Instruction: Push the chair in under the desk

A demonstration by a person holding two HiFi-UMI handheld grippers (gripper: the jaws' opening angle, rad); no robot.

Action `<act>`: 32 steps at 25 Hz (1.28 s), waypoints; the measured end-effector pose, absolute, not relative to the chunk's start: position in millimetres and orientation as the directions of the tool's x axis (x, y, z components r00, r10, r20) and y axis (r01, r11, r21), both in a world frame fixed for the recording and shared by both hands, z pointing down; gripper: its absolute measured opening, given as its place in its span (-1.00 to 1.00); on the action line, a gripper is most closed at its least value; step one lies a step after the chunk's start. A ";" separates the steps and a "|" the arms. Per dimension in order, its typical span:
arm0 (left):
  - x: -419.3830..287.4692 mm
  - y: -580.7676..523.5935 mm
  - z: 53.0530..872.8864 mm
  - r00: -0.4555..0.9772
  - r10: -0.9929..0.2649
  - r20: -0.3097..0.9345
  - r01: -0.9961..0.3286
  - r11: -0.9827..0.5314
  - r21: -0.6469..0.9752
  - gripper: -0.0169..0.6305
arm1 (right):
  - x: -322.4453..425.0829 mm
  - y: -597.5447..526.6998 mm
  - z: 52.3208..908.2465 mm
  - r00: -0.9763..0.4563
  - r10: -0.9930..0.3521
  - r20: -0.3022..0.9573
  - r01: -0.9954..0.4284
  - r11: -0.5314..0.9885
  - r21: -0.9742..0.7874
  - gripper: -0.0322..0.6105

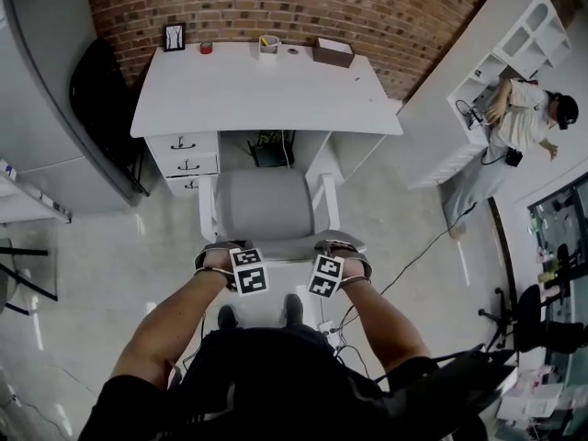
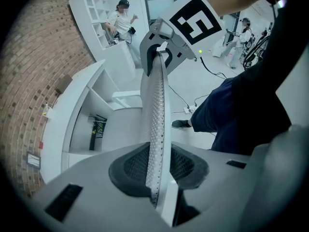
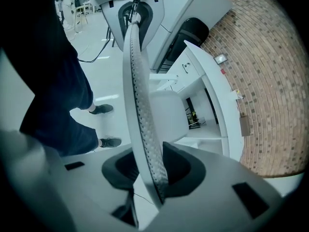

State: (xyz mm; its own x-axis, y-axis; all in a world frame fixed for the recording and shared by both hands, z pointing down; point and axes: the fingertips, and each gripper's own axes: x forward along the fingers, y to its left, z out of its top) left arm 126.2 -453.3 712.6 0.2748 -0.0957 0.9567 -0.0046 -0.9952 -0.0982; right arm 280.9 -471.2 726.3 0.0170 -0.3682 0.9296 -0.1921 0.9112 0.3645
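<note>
Dimpled rim of the chair back (image 2: 155,100) runs straight between the narrow jaws of the left gripper (image 2: 155,173), which are clamped on it. The right gripper (image 3: 150,173) grips the same rim at its other end, its jaws equally narrow. So the hold looks made, and most of the push seems left. The chair (image 1: 266,205) faces the desk (image 1: 257,90) squarely, in line with the kneehole. Its front is about at the desk's edge, while the grey seat and white arms stand out on the floor (image 1: 101,274). The kneehole is open except for a dark item at the rear, with drawers (image 1: 184,154) to its left. A box (image 1: 333,51), a small frame (image 1: 174,36) and a few small bits sit along the desk's far edge, by the brick wall (image 1: 276,3). Pale glossy floor carries a cable (image 1: 413,260) on the right. Further right a person (image 1: 519,108) works at a white shelf unit (image 1: 514,53).
</note>
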 end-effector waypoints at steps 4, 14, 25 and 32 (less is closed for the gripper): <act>136.9 -461.0 713.9 0.263 -0.104 0.959 -0.042 -0.994 -0.096 -0.66 | 291.4 -483.2 726.0 0.008 -0.373 0.928 -0.171 0.914 0.369 -0.53; 142.7 -496.4 718.3 0.196 -0.175 0.965 -0.105 -0.982 -0.157 -0.64 | 298.3 -517.5 727.1 -0.025 -0.407 0.913 -0.112 0.909 0.402 -0.56; 157.5 -536.8 719.5 0.138 -0.187 0.973 -0.158 -0.974 -0.165 -0.62 | 313.5 -559.7 726.3 -0.052 -0.412 0.910 -0.082 0.910 0.408 -0.56; 159.3 -557.8 723.2 0.106 -0.219 0.970 -0.170 -0.965 -0.199 -0.62 | 315.9 -578.7 727.1 -0.064 -0.417 0.907 -0.069 0.908 0.413 -0.56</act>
State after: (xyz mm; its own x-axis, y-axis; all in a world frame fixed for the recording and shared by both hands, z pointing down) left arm 159.3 -557.8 723.2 0.1063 -0.2185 0.9700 -0.1696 -0.9652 -0.1989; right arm 315.9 -578.7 727.1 -0.0643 -0.4170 0.9066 -0.0686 0.9082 0.4129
